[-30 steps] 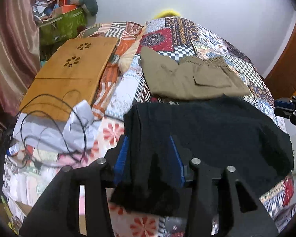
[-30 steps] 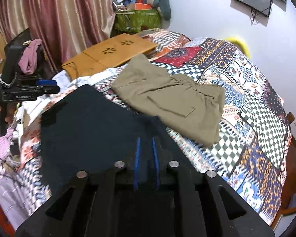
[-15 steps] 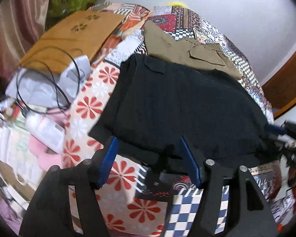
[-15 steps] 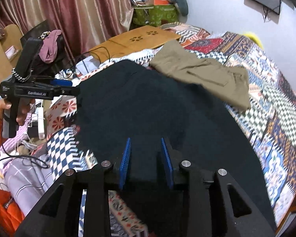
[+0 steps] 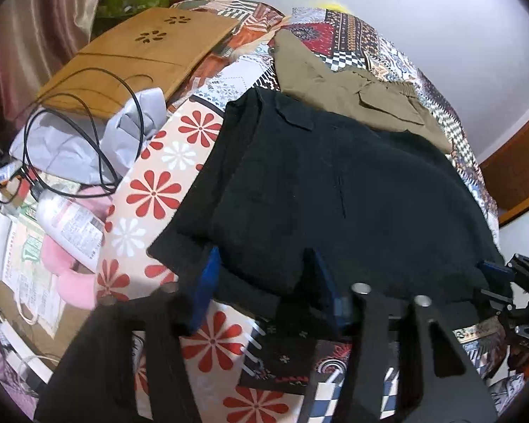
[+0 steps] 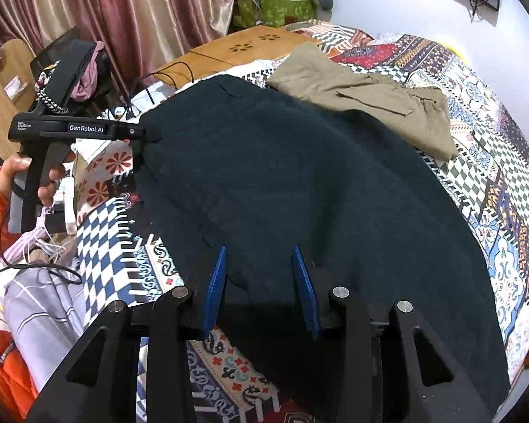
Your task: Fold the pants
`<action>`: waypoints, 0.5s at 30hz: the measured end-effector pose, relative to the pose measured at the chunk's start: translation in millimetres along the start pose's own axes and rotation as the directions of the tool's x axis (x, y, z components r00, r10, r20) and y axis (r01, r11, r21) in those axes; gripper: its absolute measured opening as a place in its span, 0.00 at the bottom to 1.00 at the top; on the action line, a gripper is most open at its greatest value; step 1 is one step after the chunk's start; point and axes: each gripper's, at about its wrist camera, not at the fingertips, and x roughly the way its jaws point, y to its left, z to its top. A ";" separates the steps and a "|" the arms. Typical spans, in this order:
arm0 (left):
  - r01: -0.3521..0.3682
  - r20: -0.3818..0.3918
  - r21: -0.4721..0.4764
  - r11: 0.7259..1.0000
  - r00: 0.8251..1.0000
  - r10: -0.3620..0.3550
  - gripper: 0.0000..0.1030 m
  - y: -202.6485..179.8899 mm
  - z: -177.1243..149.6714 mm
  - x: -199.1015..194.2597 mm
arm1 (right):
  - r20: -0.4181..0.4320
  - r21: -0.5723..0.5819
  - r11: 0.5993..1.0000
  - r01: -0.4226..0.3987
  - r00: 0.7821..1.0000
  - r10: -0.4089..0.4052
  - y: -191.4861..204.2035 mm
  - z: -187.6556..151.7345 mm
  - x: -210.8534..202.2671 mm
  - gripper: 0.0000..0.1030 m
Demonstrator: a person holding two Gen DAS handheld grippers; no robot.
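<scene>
Black pants (image 5: pixel 335 190) lie spread flat on the patterned bed (image 5: pixel 165 190); they also fill the right wrist view (image 6: pixel 299 183). My left gripper (image 5: pixel 264 275) is open, its blue pads either side of the near hem. My right gripper (image 6: pixel 261 271) is open over the opposite edge of the cloth. In the right wrist view the left gripper (image 6: pixel 144 134) sits at the far corner of the pants. In the left wrist view the right gripper (image 5: pixel 500 278) is at the right edge.
Folded olive pants (image 5: pixel 352 88) lie beyond the black ones, also in the right wrist view (image 6: pixel 366 95). A wooden lap tray (image 5: pixel 141 56), black cables (image 5: pixel 88 130), a white bottle (image 5: pixel 70 225) and clutter sit left. Curtains (image 6: pixel 141 17) hang behind.
Both grippers lowered the black pants onto the bed and opened, letting go of the cloth. The pants now lie flat and spread out.
</scene>
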 end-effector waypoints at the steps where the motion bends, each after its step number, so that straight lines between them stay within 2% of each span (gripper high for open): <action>1: 0.004 0.007 0.001 1.000 1.000 -0.004 0.42 1.0 0.5 -1.1 | -0.005 0.001 1.000 -0.006 1.000 0.006 -0.2 0.2 1.9 0.34; 3: 0.013 0.016 -0.004 1.000 1.000 -0.013 0.37 2.6 1.4 -2.4 | -0.003 0.000 1.000 -0.013 1.000 0.013 0.5 0.3 3.2 0.34; 4: 0.005 0.021 -0.006 1.000 1.000 -0.005 0.25 3.1 1.8 -3.0 | -0.005 -0.001 1.000 -0.017 1.000 0.017 0.8 0.4 3.8 0.34; 5: -0.014 0.024 -0.001 1.000 1.000 0.014 0.22 3.9 3.0 -2.7 | -0.004 -0.002 1.000 -0.019 1.000 0.019 0.9 0.7 4.0 0.34; 9: 0.007 0.033 -0.011 1.000 0.999 -0.007 0.20 7.9 5.0 -4.9 | -0.002 -0.005 1.000 -0.029 1.000 0.029 1.1 0.6 5.6 0.34; 15: -0.008 0.065 0.010 1.000 0.998 0.007 0.18 1.8 6.7 -10.5 | 0.004 -0.019 0.999 -0.038 0.999 0.038 7.9 6.3 6.3 0.34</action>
